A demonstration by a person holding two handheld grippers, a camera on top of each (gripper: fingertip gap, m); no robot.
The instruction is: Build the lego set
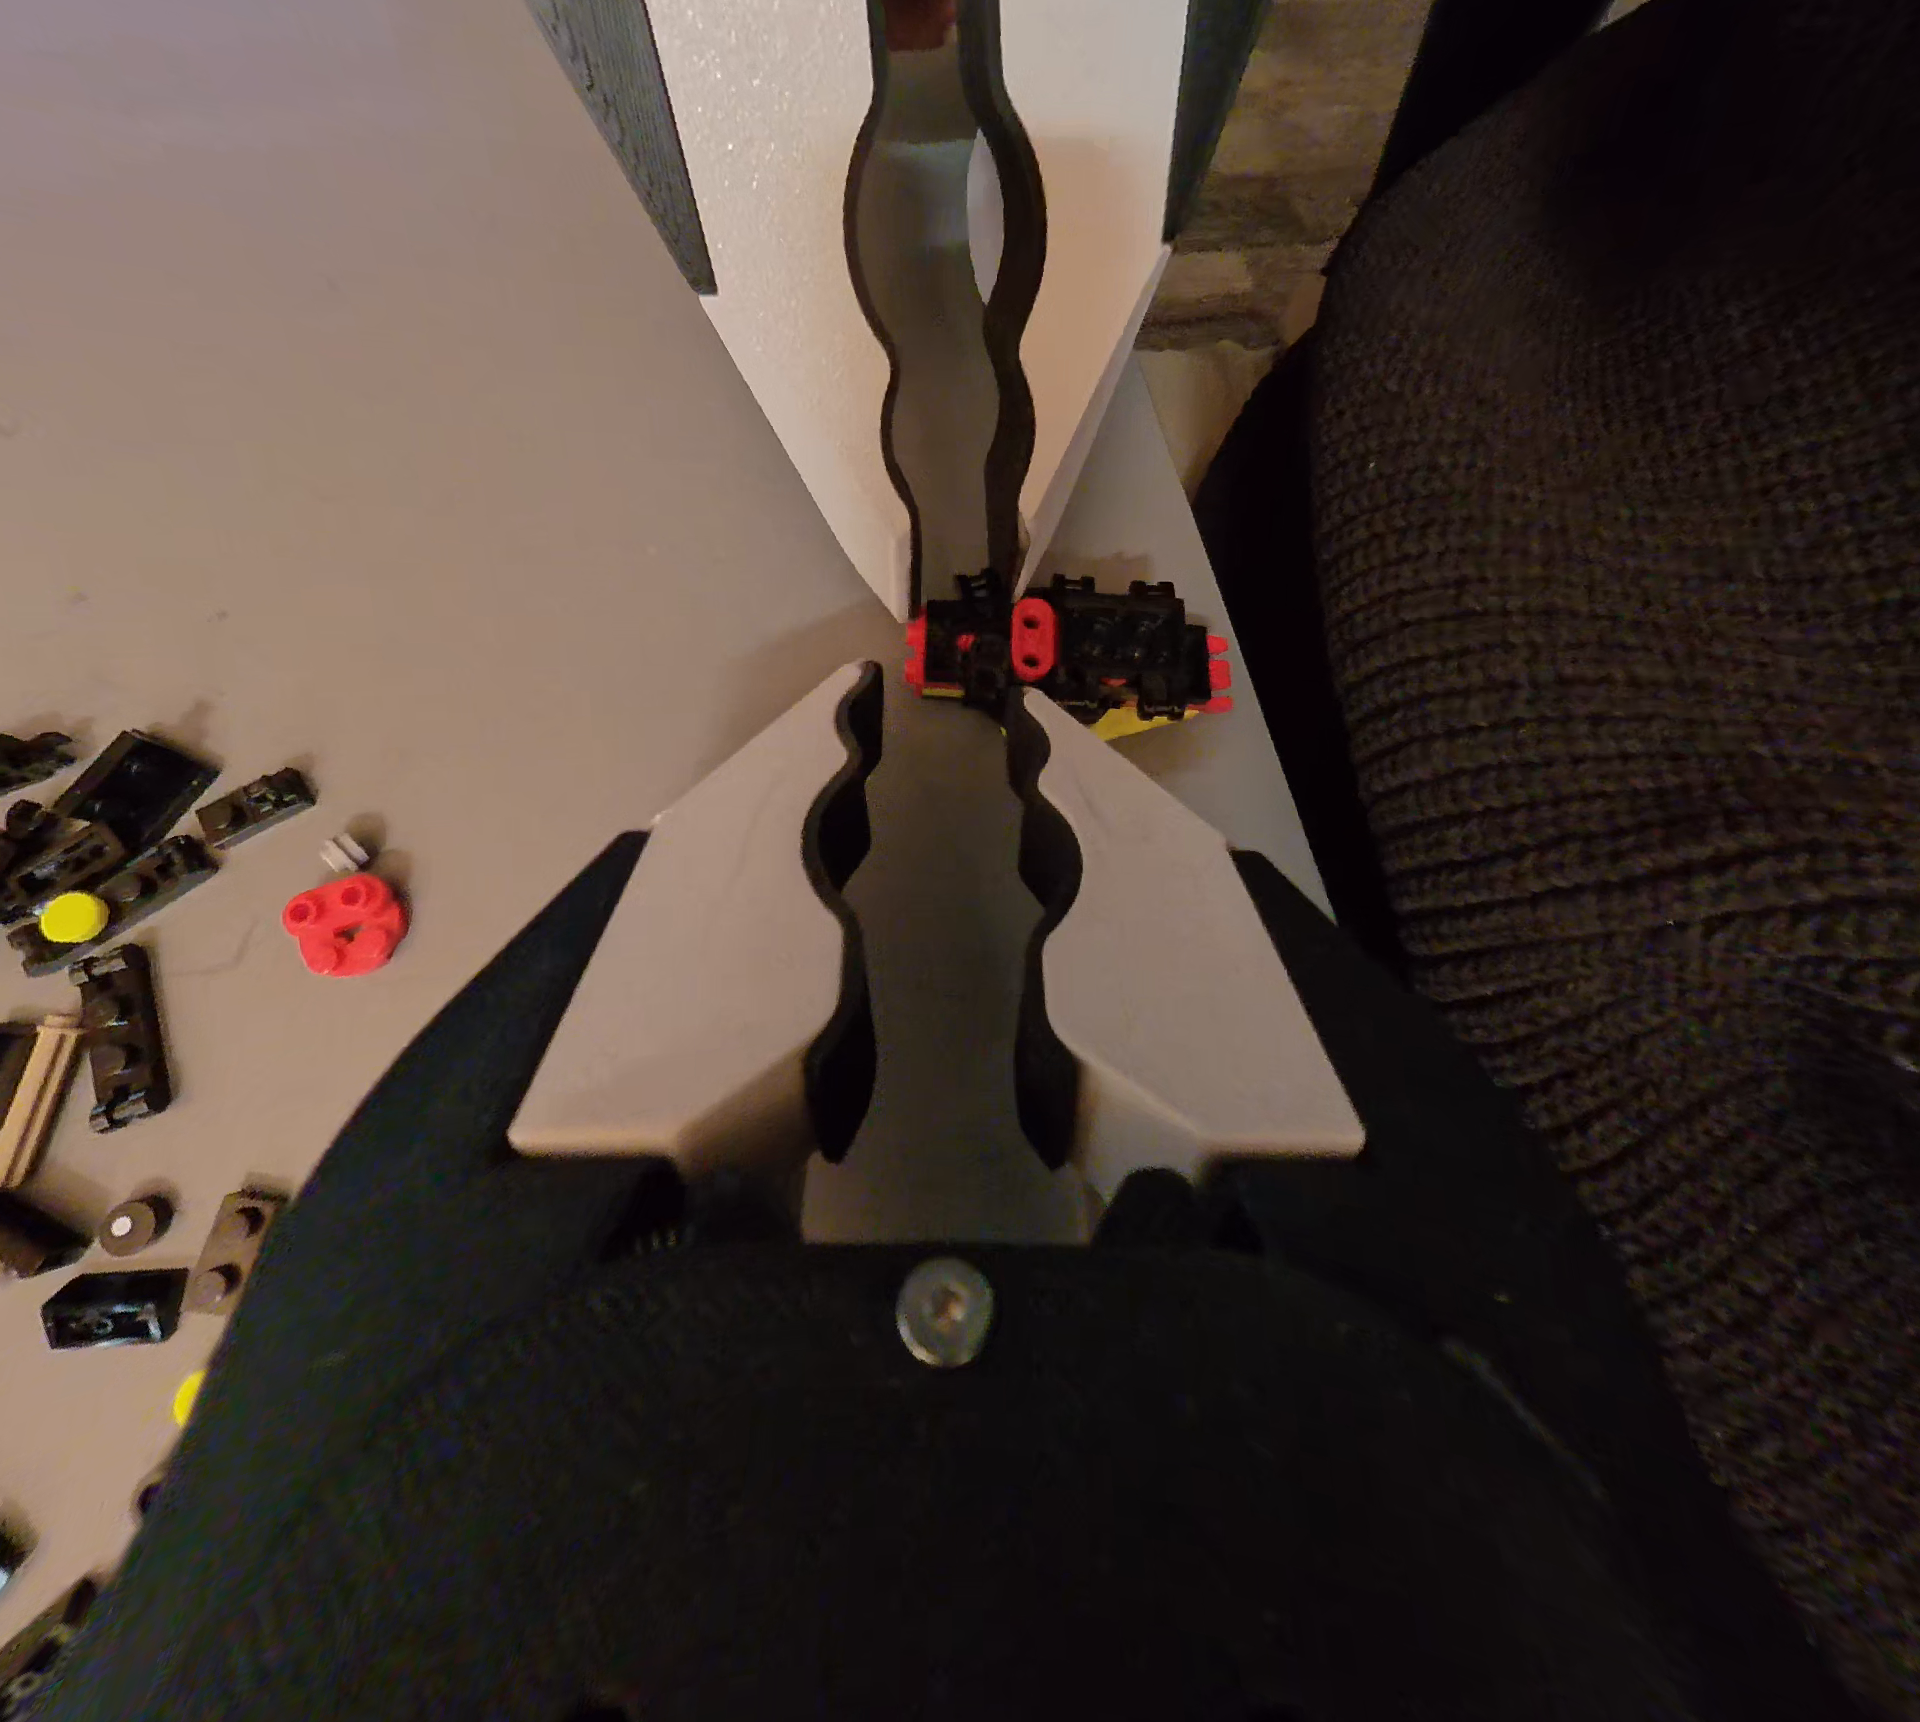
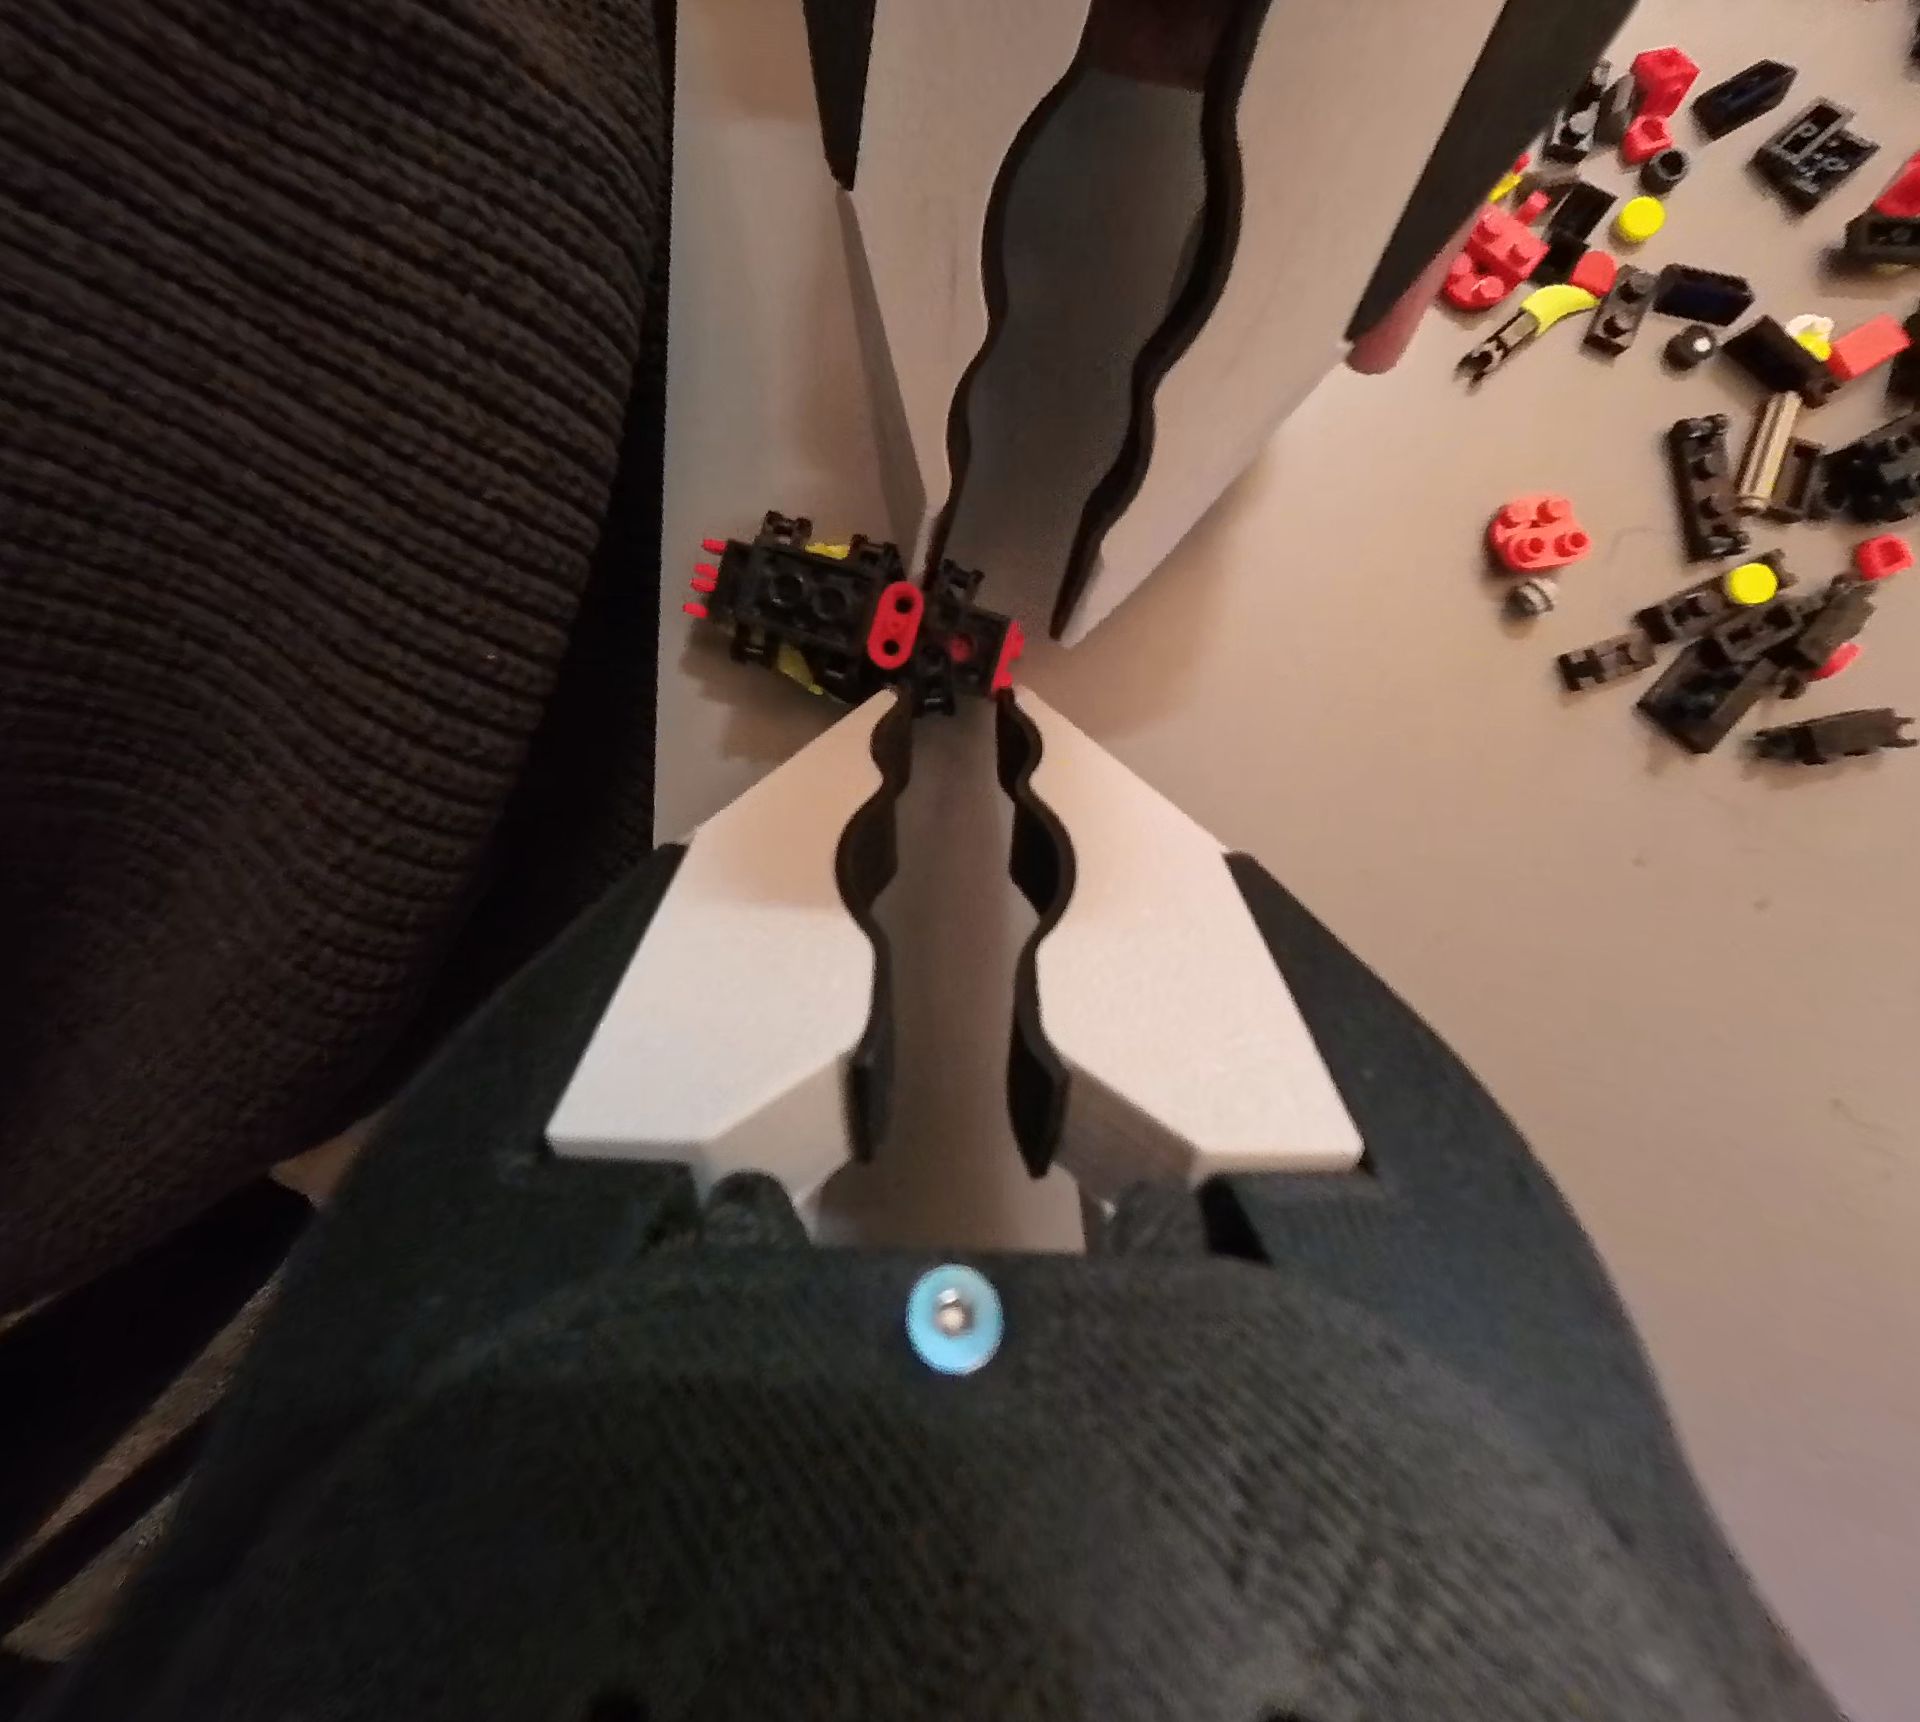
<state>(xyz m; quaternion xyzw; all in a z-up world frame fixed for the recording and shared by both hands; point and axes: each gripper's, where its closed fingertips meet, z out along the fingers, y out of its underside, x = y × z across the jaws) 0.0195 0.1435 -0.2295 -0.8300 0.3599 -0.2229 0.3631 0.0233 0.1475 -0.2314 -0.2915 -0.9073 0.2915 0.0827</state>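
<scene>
Right gripper (image 2: 940,701) clamped on brick assembly (image 1: 1049,654), left gripper (image 1: 945,690) spread w/ pads apart at it (light, stiff, snaps apart easily); grip black mid-section.

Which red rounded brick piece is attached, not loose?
The red oval two-hole piece, fixed on the black brick assembly at the fingertips; the red rounded studded plate lies loose, well apart.

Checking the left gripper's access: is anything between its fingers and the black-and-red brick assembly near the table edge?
Nothing visible. One end of the brick assembly sits between the fingers of the left gripper. The right gripper clamps that same end from the opposite side. The loose bricks lie well aside.
</scene>
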